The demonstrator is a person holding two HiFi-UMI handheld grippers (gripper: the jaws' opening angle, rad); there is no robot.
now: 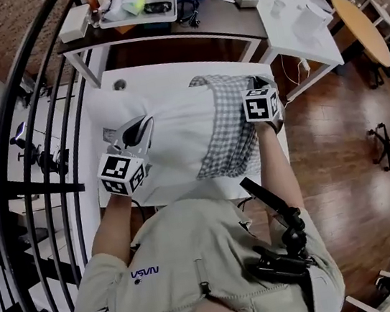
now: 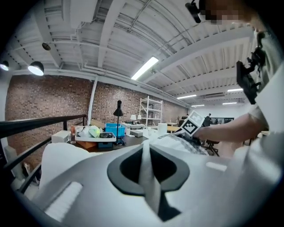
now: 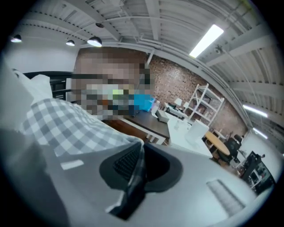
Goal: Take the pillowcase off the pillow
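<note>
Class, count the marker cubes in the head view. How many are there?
2. One cube sits at the left, by the white cloth; the other cube at the right, beside the checked cloth. None looks hidden.

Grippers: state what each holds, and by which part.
Left gripper pinches a fold of the white pillow near its left end. Right gripper pinches the checked pillowcase at its right edge.

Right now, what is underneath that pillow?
A white table shows past the pillow, with a round hole near its far edge. The tabletop right beneath is covered, so nothing there can be seen.
</note>
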